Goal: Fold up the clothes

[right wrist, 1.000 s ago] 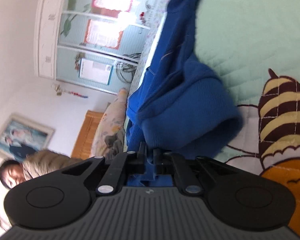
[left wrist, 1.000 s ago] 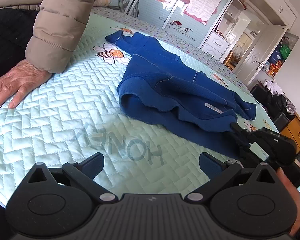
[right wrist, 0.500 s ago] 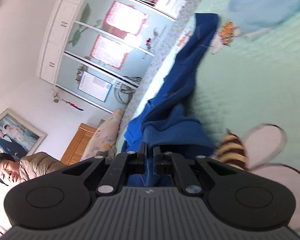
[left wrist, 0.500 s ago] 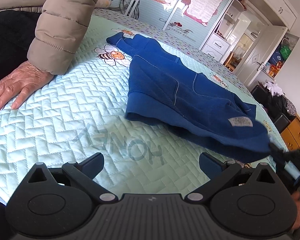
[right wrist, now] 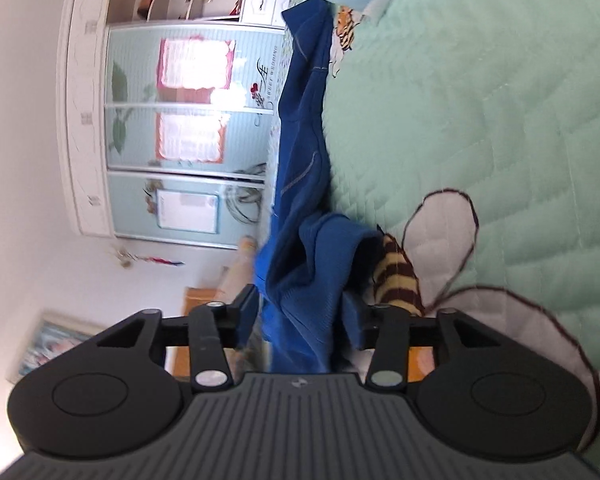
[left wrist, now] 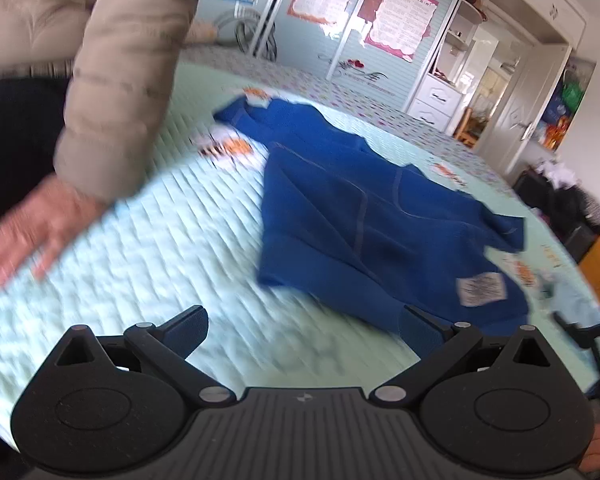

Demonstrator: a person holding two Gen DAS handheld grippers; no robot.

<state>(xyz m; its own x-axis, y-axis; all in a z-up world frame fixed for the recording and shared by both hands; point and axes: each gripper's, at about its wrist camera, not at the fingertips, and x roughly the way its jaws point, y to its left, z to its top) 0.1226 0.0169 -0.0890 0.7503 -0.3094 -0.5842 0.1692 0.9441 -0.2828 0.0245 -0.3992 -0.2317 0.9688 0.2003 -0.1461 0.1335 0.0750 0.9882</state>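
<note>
Two grippers: left gripper (left wrist: pixel 304 326) gapes wide over the quilt (left wrist: pixel 148 248); right gripper (right wrist: pixel 300 312) is opening, blue sweater (right wrist: pixel 306 280) hem loose between.

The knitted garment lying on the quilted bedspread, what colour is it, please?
Deep blue knitted garment, shown best in the left wrist view.

My left gripper (left wrist: pixel 304 330) hangs over the bedspread (left wrist: pixel 152 248) with its jaws wide apart and only quilt between them. The sweater (left wrist: pixel 364 224) lies flat ahead of it and to the right. A bystander's hand (left wrist: pixel 32 228) rests on the quilt at far left. My right gripper (right wrist: pixel 300 316) is opening, a fold of sweater hem (right wrist: pixel 312 280) still between its 2 fingers, a bee patch (right wrist: pixel 400 280) just beside them.
</note>
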